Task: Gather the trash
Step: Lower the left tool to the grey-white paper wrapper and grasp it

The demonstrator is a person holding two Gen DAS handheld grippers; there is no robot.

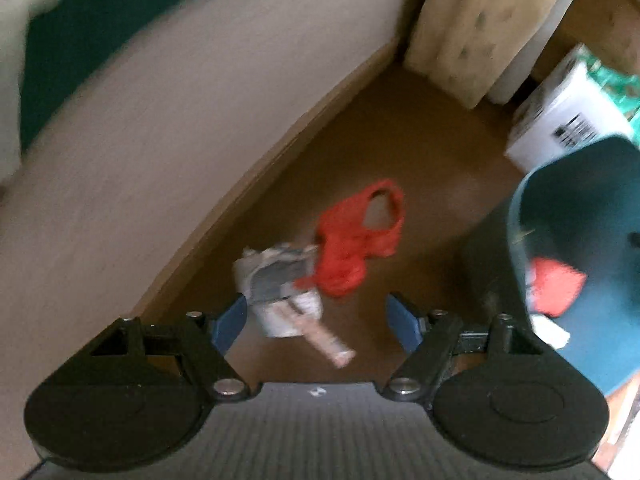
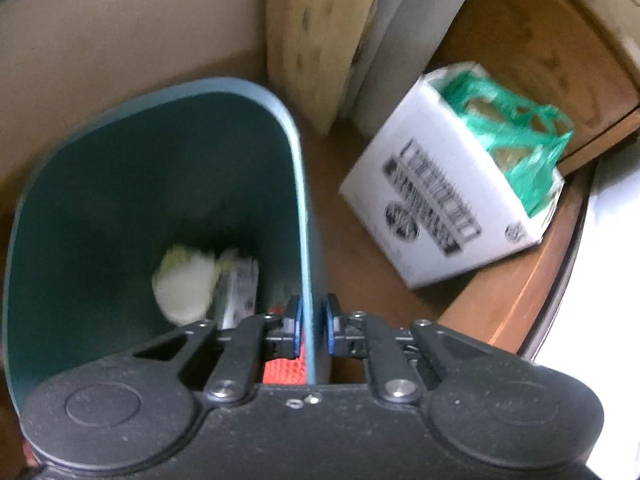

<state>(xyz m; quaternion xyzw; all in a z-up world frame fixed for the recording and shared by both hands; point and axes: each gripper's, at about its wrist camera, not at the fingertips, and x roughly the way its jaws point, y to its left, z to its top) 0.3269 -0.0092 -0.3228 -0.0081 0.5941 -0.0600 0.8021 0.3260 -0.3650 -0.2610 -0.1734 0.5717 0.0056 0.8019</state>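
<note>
On the brown floor lie a red plastic bag [image 1: 354, 240] and, touching it on the left, a crumpled grey-white wrapper [image 1: 280, 292]. My left gripper [image 1: 316, 322] hovers above them, open, nothing between its blue pads; the picture is blurred. A teal bin [image 1: 592, 240] stands at the right, with red and white trash [image 1: 554, 288] inside. My right gripper [image 2: 312, 328] is shut on the bin's rim [image 2: 302, 200], one pad inside, one outside. Inside the bin [image 2: 120, 200] I see a pale crumpled wad [image 2: 186, 284], a printed wrapper [image 2: 238, 284] and something red [image 2: 282, 372].
A pale wall [image 1: 160, 120] runs along the left with a skirting edge. A patterned beige panel [image 1: 484, 24] leans in the corner. A white printed carton [image 2: 432, 200] holding a green plastic bag [image 2: 516, 136] sits right of the bin. A wooden cabinet [image 2: 560, 52] stands behind it.
</note>
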